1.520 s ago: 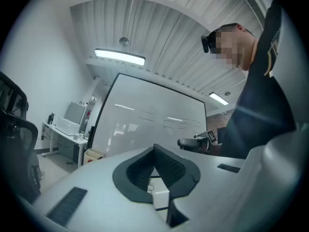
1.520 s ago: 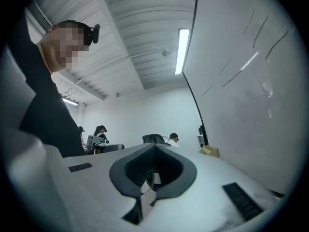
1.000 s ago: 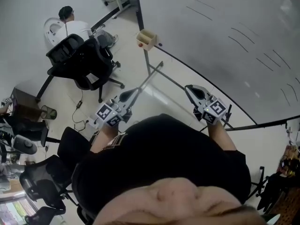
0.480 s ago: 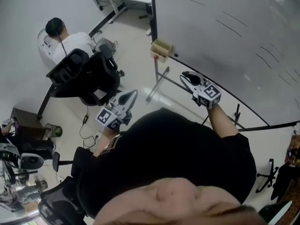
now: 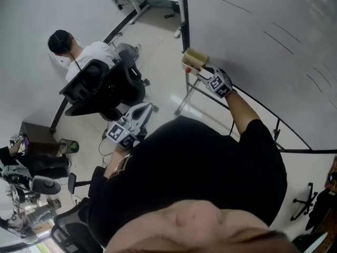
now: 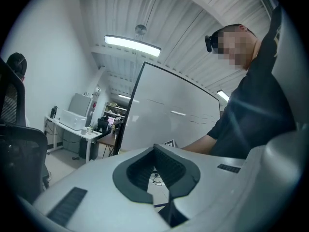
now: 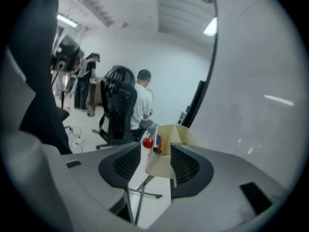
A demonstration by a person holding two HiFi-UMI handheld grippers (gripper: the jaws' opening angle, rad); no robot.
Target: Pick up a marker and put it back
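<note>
Lining my right gripper [image 7: 156,151] up on the beige box [image 7: 160,167], jaws just opened, gripping nothing; the markers [image 7: 153,143] stand in it, red cap up. Fits reaching in or just having let go, so I keep the jaws clear of its rim. My left gripper [image 6: 154,150] is closed, empty.

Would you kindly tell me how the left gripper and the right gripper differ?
On the left gripper the jaws are together; on the right gripper they have just been opening and stand apart, framing the beige open-topped box without pressing it. The left gripper sits near the person's body; the right gripper reaches out to that box. Both hold nothing.
</note>
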